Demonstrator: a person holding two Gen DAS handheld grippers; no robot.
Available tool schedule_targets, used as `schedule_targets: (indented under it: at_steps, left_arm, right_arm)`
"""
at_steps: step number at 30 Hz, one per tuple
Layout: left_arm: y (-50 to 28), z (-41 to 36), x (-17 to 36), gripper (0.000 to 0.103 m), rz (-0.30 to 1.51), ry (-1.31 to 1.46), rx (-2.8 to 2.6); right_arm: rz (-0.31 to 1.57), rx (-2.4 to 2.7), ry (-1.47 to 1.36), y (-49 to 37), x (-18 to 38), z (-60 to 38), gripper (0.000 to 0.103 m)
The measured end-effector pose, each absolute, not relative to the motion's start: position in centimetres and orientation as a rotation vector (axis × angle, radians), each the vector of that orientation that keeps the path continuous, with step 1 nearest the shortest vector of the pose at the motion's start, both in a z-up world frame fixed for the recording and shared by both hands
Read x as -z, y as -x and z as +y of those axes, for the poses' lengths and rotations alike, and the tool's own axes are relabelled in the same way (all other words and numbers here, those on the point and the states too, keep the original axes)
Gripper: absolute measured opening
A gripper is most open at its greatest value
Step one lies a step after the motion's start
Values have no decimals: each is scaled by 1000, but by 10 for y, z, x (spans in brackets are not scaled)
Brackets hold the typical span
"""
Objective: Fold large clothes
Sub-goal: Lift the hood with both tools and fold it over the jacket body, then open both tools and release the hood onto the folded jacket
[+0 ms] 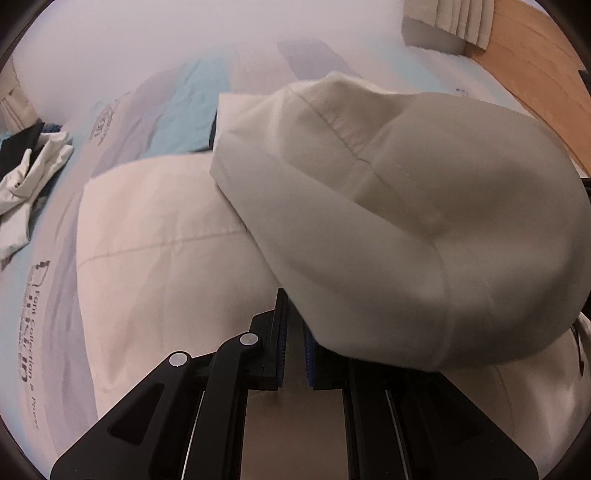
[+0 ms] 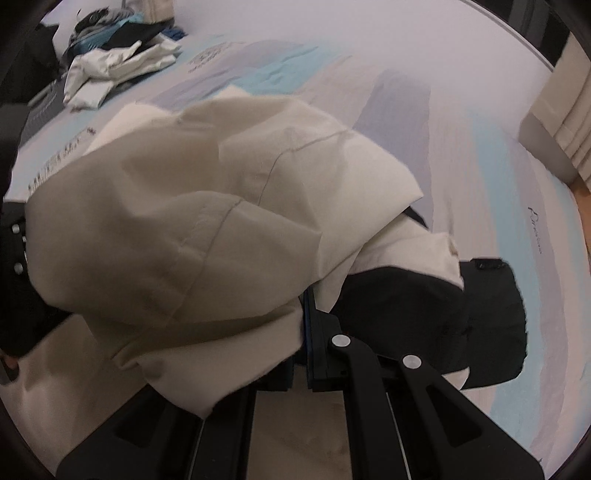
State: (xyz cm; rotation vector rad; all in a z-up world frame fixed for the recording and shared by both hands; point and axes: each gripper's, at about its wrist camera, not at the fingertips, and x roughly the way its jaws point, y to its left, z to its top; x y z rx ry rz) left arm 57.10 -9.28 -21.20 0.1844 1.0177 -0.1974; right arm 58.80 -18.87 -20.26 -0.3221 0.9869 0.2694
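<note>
Both tongs pinch cloth: left gripper (image 1: 293,332) and right gripper (image 2: 301,332) closed on the cream garment (image 1: 406,221), lifted above its lower half on the bed (image 1: 110,74). Judgement: carry both corners evenly, lay edge to edge. Clothes pile (image 2: 114,62) far off; black panel (image 2: 491,317) dangles underneath, may bunch.

Garment (image 1: 155,236) spread on bed (image 1: 110,55), one fold (image 1: 406,221) lifted above it, draped over left claw (image 1: 293,332). Same fold bunched over right claw (image 2: 301,332) in right wrist view. Clothes heap (image 2: 114,62) near bed's far left corner, well apart from garment. Curtain (image 1: 454,18) beyond bed's far right edge.
</note>
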Motion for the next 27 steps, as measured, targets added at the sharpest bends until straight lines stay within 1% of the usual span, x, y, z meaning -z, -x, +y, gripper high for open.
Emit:
schedule_targets:
  at_steps: [5, 9, 12, 15, 17, 18, 20, 22, 23, 25, 27]
  left_arm:
    - [-567, -90, 221, 8, 1032, -195, 203]
    - [-564, -89, 218, 8, 1032, -192, 203]
    - [-566, -84, 211, 11, 1029, -184, 205]
    - [-568, -79, 202, 11, 1026, -167, 208]
    - [-565, -77, 196, 10, 1026, -160, 208]
    - [-564, -76, 194, 12, 1027, -156, 210]
    - [-559, -74, 188, 18, 1025, -153, 211]
    - [-554, -72, 185, 31, 1030, -142, 215]
    - [-551, -70, 183, 35, 1029, -136, 217]
    - [-545, -67, 179, 47, 1025, -122, 224]
    - [-539, -65, 176, 52, 1027, -114, 228]
  right_arm:
    - [1002, -271, 346, -584, 214, -190, 4]
    - [991, -272, 360, -582, 212, -190, 4]
    - [976, -272, 360, -581, 206, -190, 6]
    - [963, -269, 374, -577, 202, -191, 13]
    - [963, -273, 379, -572, 200, -194, 23]
    - [962, -270, 379, -570, 200, -195, 25]
    - [963, -266, 374, -564, 198, -199, 33]
    - [966, -263, 361, -560, 197, -202, 36]
    - [964, -260, 354, -557, 195, -204, 39]
    - [963, -258, 348, -553, 191, -205, 43]
    - [967, -250, 332, -548, 188, -208, 45]
